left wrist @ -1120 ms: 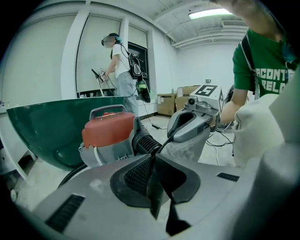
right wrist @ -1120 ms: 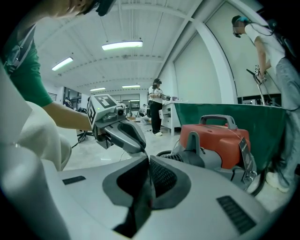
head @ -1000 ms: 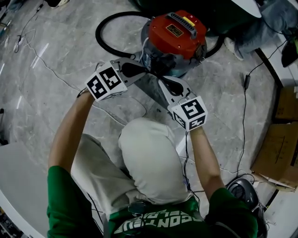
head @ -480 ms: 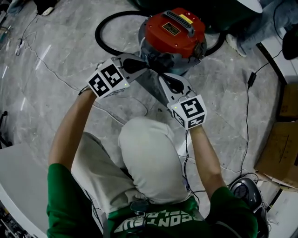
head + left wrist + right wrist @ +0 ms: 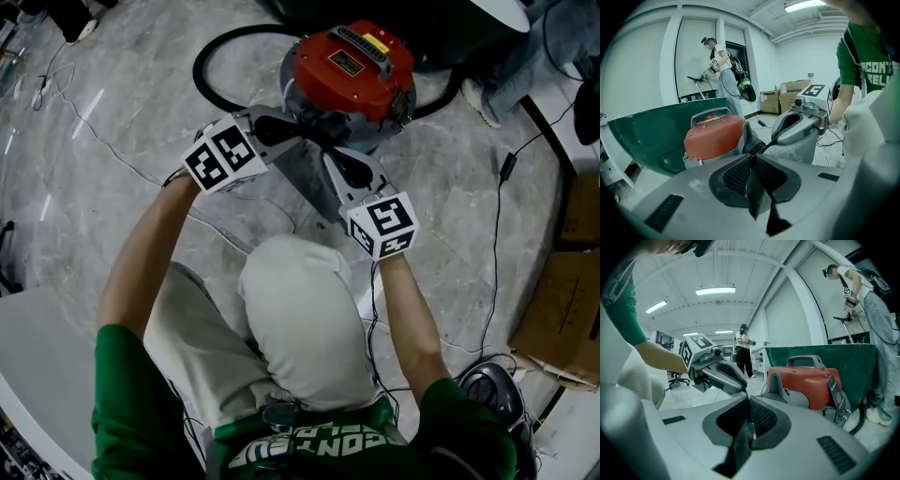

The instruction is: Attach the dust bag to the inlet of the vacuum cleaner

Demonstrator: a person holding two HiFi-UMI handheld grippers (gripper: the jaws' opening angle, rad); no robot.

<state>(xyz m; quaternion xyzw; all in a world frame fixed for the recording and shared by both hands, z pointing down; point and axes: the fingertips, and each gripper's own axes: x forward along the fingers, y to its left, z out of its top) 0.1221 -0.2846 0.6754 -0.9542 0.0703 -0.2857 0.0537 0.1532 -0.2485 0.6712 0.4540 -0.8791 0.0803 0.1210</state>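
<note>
The vacuum cleaner (image 5: pixel 352 70), a steel drum with a red lid, stands on the marble floor just beyond both grippers. Its black inlet fitting (image 5: pixel 751 144) faces me. A limp grey dust bag (image 5: pixel 314 183) hangs between the grippers in front of the drum. My left gripper (image 5: pixel 302 131) is shut on the bag's thin edge (image 5: pixel 757 197), left of the inlet. My right gripper (image 5: pixel 332 157) is shut on the same edge (image 5: pixel 742 444) from the near side. Both sets of tips nearly meet. The red lid (image 5: pixel 806 378) shows just past the right jaws.
A black hose (image 5: pixel 208 67) loops behind the vacuum. Thin cables (image 5: pixel 494 234) trail over the floor. Cardboard boxes (image 5: pixel 562 309) sit at the right, and a dark green tub (image 5: pixel 656 136) behind the drum. Another person's legs (image 5: pixel 525 47) stand at the top right. My bent knee (image 5: pixel 300 309) is below the grippers.
Both grippers have edged slightly up toward the vacuum, still holding the bag. Their grip has not changed.
</note>
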